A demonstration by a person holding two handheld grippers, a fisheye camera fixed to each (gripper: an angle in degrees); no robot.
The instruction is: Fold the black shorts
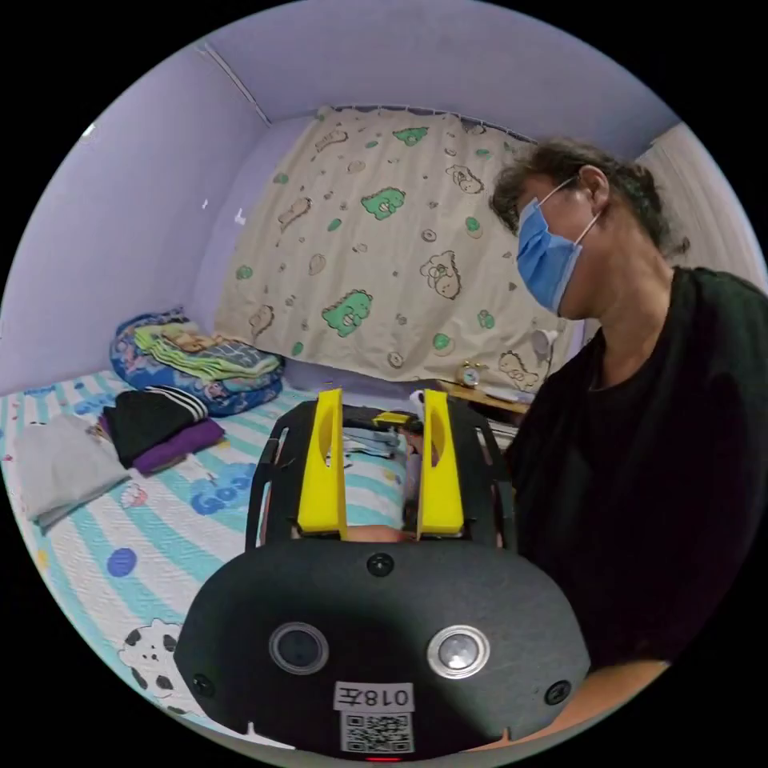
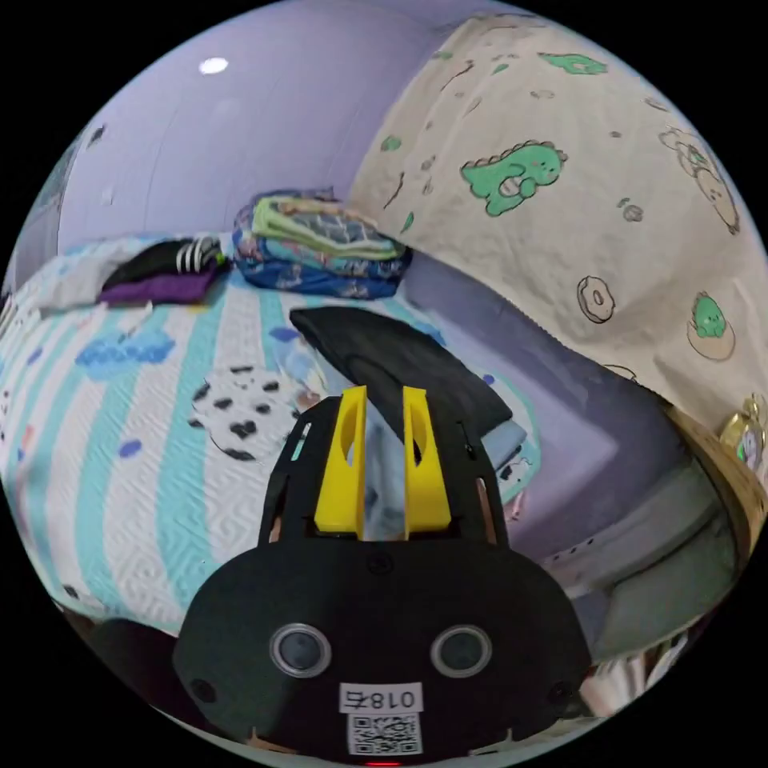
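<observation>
Left gripper [image 1: 376, 400]: its yellow jaws are being held apart, with nothing between them; it is being held up in the air over the bed [image 1: 160, 528], beside a person [image 1: 640, 448] in a black top.
Right gripper [image 2: 382, 398]: its jaws are being held a little apart, a narrow gap showing between the tips; nothing is being clamped; it is being held above the bed [image 2: 96, 448], near the bed's edge.
Black shorts [image 2: 400, 356]: they are being seen just beyond the tips of the right jaws, lying flat as a folded dark slab on the striped bedspread; whether the jaws are touching them cannot be told.
Folded dark and purple clothes [image 1: 156, 424]: they are being seen well off to the left of the left jaws, stacked on the bed; a grey garment [image 1: 64, 472] is lying beside them.
Bundle of blue and green bedding [image 2: 320, 244]: it is being seen far beyond the right jaws, against the wall.
Curtain [image 2: 576, 192]: it is hanging beyond the shorts, printed with green dinosaurs.
</observation>
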